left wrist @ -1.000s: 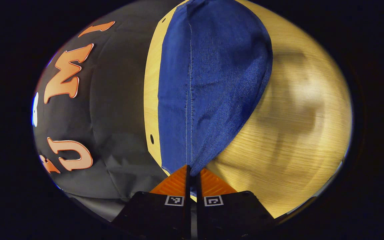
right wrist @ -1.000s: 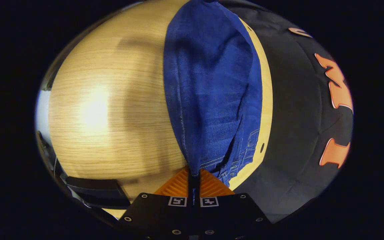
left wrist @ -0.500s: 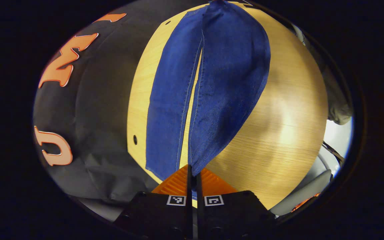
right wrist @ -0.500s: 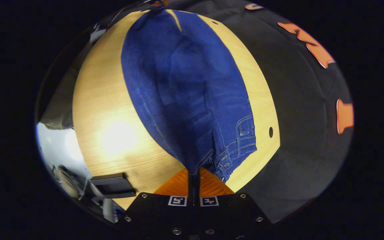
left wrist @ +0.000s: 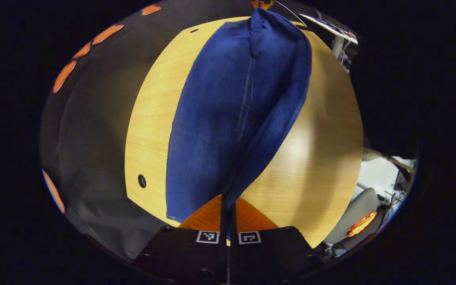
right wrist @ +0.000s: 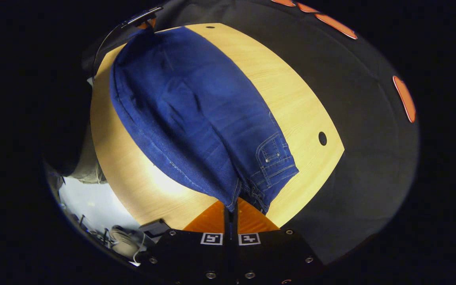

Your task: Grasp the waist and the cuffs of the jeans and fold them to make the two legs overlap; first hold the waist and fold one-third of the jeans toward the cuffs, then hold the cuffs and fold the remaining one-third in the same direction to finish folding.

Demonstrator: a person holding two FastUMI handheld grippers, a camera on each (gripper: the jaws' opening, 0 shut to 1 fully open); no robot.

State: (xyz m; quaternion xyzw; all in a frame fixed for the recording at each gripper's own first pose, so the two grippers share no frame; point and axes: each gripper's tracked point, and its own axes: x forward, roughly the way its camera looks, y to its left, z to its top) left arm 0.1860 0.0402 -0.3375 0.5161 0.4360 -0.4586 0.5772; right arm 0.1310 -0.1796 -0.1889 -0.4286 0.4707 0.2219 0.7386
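Compared with a second ago, both cameras sit higher above the wooden table [left wrist: 331, 150], so more of its outline shows along with the booth's dark cloth wall [left wrist: 89, 130]. In the left gripper view, the two legs of the blue jeans [left wrist: 232, 114] showed a sliver of table between them half a second ago; that gap has closed and the nearer leg now lies over the other.

The left gripper [left wrist: 228, 206] is clenched on the cuff end of the jeans, both fingers pressed together with denim pinched between them. From there the fabric stretches away across the table, lifted at the near end.

In the right gripper view, the right gripper [right wrist: 230, 209] is likewise closed tight on the waist end [right wrist: 269, 174], where a pocket and stitched seams hang just beside the fingers. The jeans [right wrist: 196, 114] run from this grip diagonally across the table [right wrist: 287, 95] toward its far edge. A small dark hole [right wrist: 322, 138] marks the tabletop near the waist.
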